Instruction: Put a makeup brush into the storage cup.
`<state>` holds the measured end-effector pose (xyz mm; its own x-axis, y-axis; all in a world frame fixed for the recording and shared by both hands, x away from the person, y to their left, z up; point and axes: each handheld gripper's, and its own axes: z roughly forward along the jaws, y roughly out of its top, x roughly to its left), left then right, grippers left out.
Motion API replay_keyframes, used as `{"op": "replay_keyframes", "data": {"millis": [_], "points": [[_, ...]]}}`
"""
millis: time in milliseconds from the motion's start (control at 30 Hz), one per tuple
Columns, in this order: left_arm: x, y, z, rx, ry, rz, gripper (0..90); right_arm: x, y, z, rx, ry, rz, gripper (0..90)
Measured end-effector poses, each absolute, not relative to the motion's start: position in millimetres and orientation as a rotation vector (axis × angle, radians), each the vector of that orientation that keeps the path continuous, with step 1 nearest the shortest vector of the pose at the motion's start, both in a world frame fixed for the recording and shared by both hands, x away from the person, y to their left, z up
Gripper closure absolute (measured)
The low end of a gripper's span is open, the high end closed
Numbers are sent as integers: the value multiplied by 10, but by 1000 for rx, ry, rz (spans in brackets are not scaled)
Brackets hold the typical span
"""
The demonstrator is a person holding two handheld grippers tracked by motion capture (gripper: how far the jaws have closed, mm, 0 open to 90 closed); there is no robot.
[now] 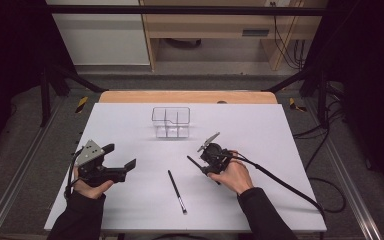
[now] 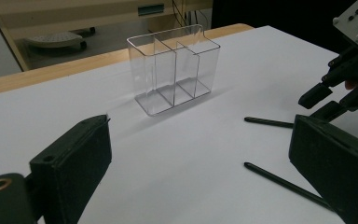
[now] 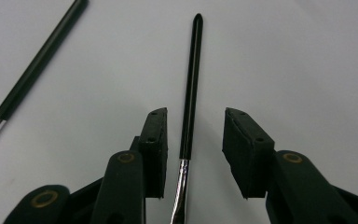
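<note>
1. Black makeup brush lies flat on the white bench, right between the jaws of the right claw. The pads do not touch it, so that claw is released.
2. A second brush lies nearer the person, well apart.
3. The left claw rests wide apart with nothing in it, likely waiting its turn.
4. The clear organizer box stands upright toward the far side, away from every edge. Bare bench lies between it and the brushes, so the way looks free.
</note>
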<state>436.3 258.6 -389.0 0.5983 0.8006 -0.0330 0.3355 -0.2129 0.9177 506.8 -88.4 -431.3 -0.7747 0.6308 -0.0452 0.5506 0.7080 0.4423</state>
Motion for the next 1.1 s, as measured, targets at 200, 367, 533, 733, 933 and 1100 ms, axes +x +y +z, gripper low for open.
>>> {"op": "replay_keyframes", "data": {"millis": [200, 367, 533, 733, 933, 1100], "points": [[4365, 2583, -3895, 1806, 923, 562, 53, 5116, -784, -4356, 932, 2778, 524, 653], [4368, 2576, -3901, 1803, 926, 560, 54, 5168, -735, -4426, 951, 2810, 436, 677], [4370, 2573, -3904, 1807, 925, 559, 53, 5194, -713, -4478, 947, 2838, 402, 741], [4367, 2568, -3903, 1807, 924, 559, 53, 5206, -709, -4468, 1006, 2849, 394, 769], [4369, 2565, -3908, 1819, 922, 557, 54, 5243, -734, -4477, 1010, 2850, 402, 835], [4369, 2568, -3907, 1817, 923, 556, 54, 5223, -725, -4469, 1022, 2845, 399, 839]]}}
